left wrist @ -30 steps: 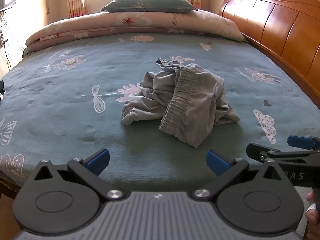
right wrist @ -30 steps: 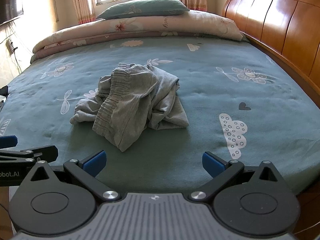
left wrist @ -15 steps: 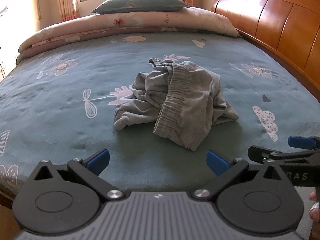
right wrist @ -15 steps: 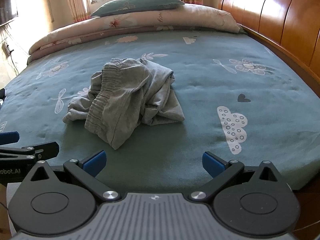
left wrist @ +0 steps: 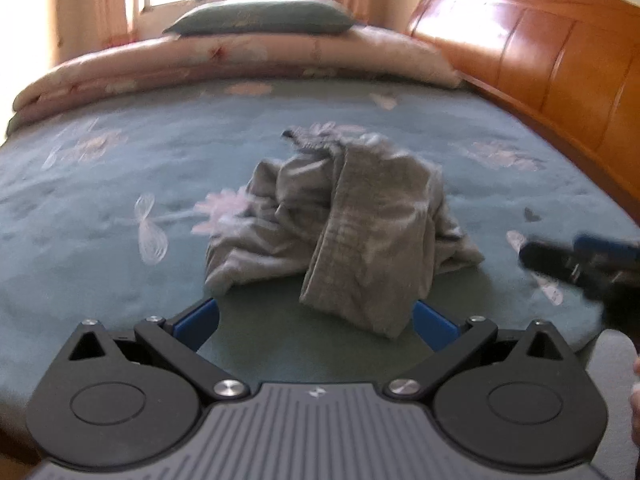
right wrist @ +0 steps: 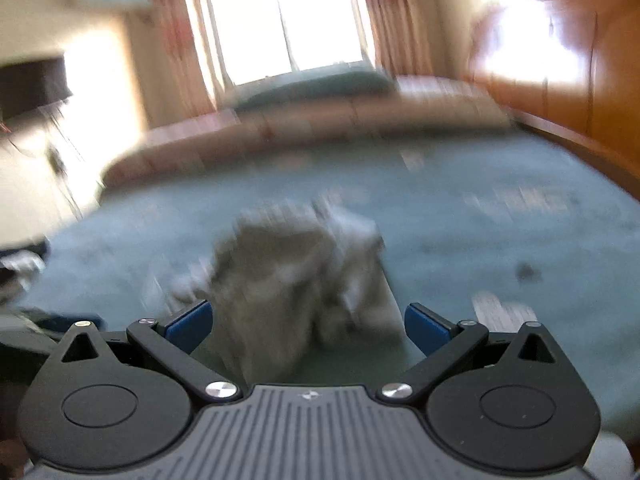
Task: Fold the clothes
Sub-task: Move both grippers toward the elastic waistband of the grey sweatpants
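Observation:
A crumpled grey garment (left wrist: 344,224) with an elastic waistband lies in a heap on the teal flowered bedspread (left wrist: 100,240). My left gripper (left wrist: 316,320) is open just in front of the heap, whose near tip hangs between the blue pads. In the blurred right wrist view the same grey garment (right wrist: 304,280) fills the space ahead of my right gripper (right wrist: 306,322), which is open with its blue pads wide apart. The right gripper (left wrist: 580,264) also shows as a blurred dark shape at the right edge of the left wrist view.
A rolled pink quilt (left wrist: 224,64) with a teal pillow (left wrist: 264,16) on it lies across the far end of the bed. A wooden headboard (left wrist: 560,52) runs along the right side. A window (right wrist: 288,12) is beyond the bed.
Both grippers have moved forward toward the garment, which now looms larger and reaches their pads. The right wrist view has tilted up and blurred from fast motion.

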A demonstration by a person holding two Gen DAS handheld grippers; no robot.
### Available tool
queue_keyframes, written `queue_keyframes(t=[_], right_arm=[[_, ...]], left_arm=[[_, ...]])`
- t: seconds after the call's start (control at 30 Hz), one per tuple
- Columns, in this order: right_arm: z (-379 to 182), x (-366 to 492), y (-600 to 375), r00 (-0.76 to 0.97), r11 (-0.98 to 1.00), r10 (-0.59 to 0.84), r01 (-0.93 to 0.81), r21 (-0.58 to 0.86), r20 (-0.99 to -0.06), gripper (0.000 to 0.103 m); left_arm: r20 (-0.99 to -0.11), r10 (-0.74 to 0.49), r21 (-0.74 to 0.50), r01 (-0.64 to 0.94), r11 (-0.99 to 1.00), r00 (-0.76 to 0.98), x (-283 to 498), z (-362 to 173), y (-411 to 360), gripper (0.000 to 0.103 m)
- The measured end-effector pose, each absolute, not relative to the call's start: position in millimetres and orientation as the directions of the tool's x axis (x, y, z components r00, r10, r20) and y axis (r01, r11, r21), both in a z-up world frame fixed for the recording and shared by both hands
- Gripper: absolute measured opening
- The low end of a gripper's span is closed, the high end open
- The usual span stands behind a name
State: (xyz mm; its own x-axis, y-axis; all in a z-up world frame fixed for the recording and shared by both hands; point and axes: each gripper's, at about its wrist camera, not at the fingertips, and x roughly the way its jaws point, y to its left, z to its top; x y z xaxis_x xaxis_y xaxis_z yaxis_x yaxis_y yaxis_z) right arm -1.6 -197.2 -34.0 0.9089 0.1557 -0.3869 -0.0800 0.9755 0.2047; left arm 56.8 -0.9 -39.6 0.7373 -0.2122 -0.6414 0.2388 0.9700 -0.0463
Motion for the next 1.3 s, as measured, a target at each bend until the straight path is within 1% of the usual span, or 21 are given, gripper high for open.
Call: queue_keyframes(t=[0.07,0.2,0.33,0.5,0.53,0.7,0.8,0.97,1.1,1.3], right_arm=[[-34.7,4.3,-196.6,0.917,0.979,0.163,-0.103,0.178,-0.364,0.103],[-43.2,26.2,-198.7,0.887,0.979,0.162,-0.089,0.184,-0.432,0.103],[-57.9,42.2,-198.7,0.853,0.983,0.141,-0.06,0.175,-0.503,0.099],[-71.1,48.4,-192.4,0.832,0.985,0.139,-0.062,0.158,-0.537,0.099],[-72.7,50.2,-190.7,0.828,0.986,0.142,-0.067,0.154,-0.542,0.097],[-71.0,57.0,-175.9,0.832,0.989,0.148,-0.115,0.096,-0.534,0.095],[-69.9,58.0,-166.7,0.836,0.986,0.163,-0.15,0.068,-0.523,0.095],[-71.2,58.8,-156.1,0.831,0.979,0.194,-0.194,0.056,-0.522,0.095],[-72.8,60.9,-146.4,0.825,0.977,0.188,-0.211,0.018,-0.532,0.095],[-77.6,64.7,-113.7,0.813,0.959,0.171,-0.267,-0.094,-0.557,0.086]], left_arm=[[-0.617,-0.255,-0.09,0.255,0.963,0.745,62.6,-43.2,5.1,0.102],[-0.624,-0.293,-0.171,0.239,0.956,0.724,78.4,-55.7,16.4,0.102],[-0.639,-0.271,-0.179,0.203,0.963,0.72,86.9,-68.3,23.3,0.102],[-0.663,-0.264,-0.185,0.189,0.964,0.7,95.8,-80.6,31.2,0.102],[-0.668,-0.263,-0.186,0.186,0.965,0.696,97.6,-83.1,32.8,0.102],[-0.648,-0.228,-0.147,0.174,0.974,0.727,102.3,-78.3,38.8,0.102],[-0.685,-0.211,-0.13,0.168,0.977,0.697,112.2,-83.1,41.6,0.102],[-0.742,-0.222,-0.154,0.161,0.975,0.632,122.5,-105.1,43.4,0.102],[-0.729,-0.193,-0.121,0.155,0.981,0.656,123.0,-101.0,48.7,0.102],[-0.695,-0.163,-0.081,0.149,0.986,0.7,127.2,-89.9,67.1,0.102]])
